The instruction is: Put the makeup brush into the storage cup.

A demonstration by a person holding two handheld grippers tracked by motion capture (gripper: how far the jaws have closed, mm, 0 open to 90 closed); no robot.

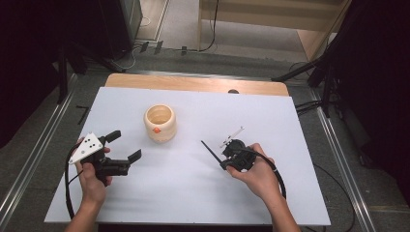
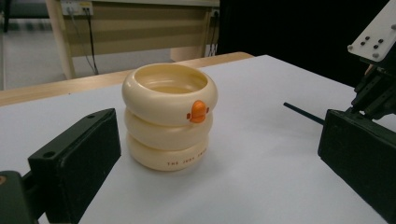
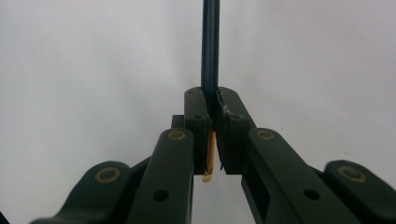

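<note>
A cream ringed cup with a small orange beak stands upright on the white table top. My left gripper is held just left of and nearer than the cup, jaws wide open with nothing between them. In the left gripper view the cup stands ahead, closer to the left jaw. My right gripper is right of the cup, shut on a thin dark pen that points toward the cup. In the right gripper view the pen sticks straight out of the gripper, its yellowish end between the pads.
A wooden strip runs along the table's far edge. Dark stands and cables surround the table on the floor. In the left gripper view the right gripper and the pen tip show at the right.
</note>
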